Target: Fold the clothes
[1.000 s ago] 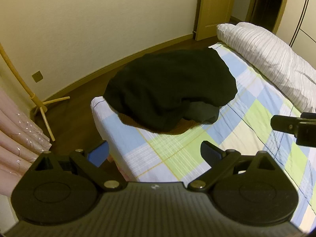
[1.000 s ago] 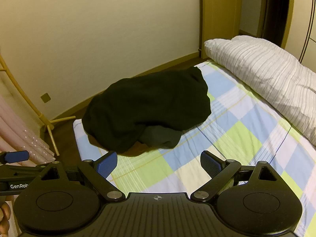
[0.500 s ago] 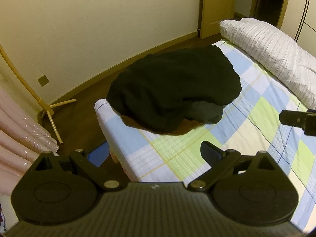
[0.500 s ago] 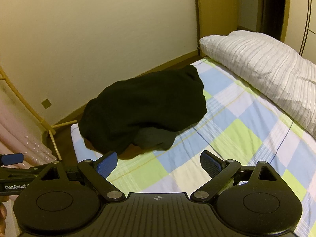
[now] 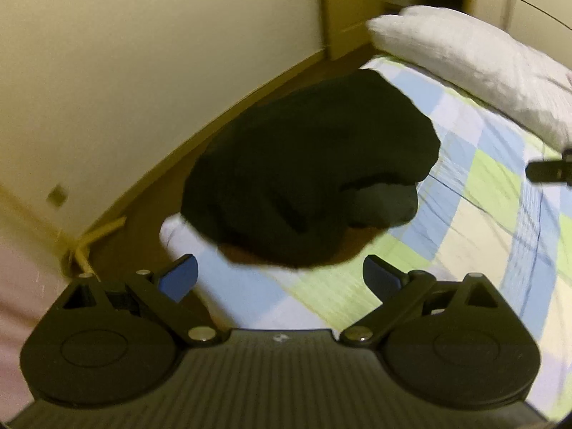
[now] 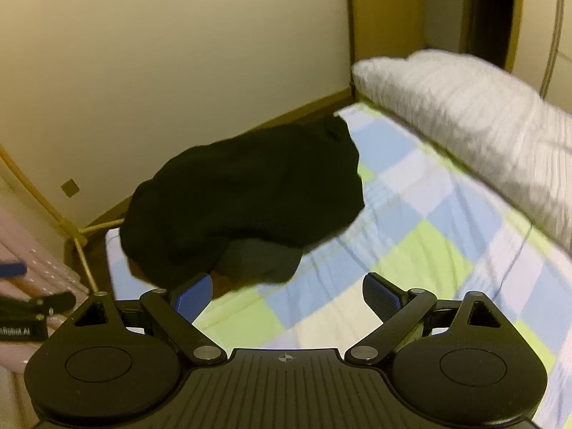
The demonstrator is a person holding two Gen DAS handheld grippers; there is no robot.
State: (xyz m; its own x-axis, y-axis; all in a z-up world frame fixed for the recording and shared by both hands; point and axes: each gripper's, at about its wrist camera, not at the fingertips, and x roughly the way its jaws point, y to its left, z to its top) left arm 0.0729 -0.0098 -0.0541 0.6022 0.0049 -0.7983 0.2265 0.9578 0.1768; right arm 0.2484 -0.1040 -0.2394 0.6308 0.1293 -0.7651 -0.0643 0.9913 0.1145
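A crumpled black garment [image 5: 307, 178] lies in a heap at the near left corner of the bed, also in the right wrist view [image 6: 243, 211]. A grey part [image 6: 261, 261] and a brown edge [image 5: 246, 255] show beneath it. My left gripper [image 5: 280, 277] is open and empty, just short of the heap's near edge. My right gripper [image 6: 287, 295] is open and empty, in front of the heap's right part. The right gripper's tip shows in the left wrist view [image 5: 548, 171]; the left gripper shows in the right wrist view [image 6: 32, 307].
The bed has a blue, green and white checked sheet [image 6: 411, 250]. A white striped duvet [image 6: 464, 125] lies along its far right. A wall [image 5: 143, 53] and wooden floor are on the left, with a bamboo rack [image 6: 75, 239] and pink cloth [image 5: 21, 286].
Both grippers have moved forward and closer to the black heap, which now looks larger. Both stay open. The garment has not moved.
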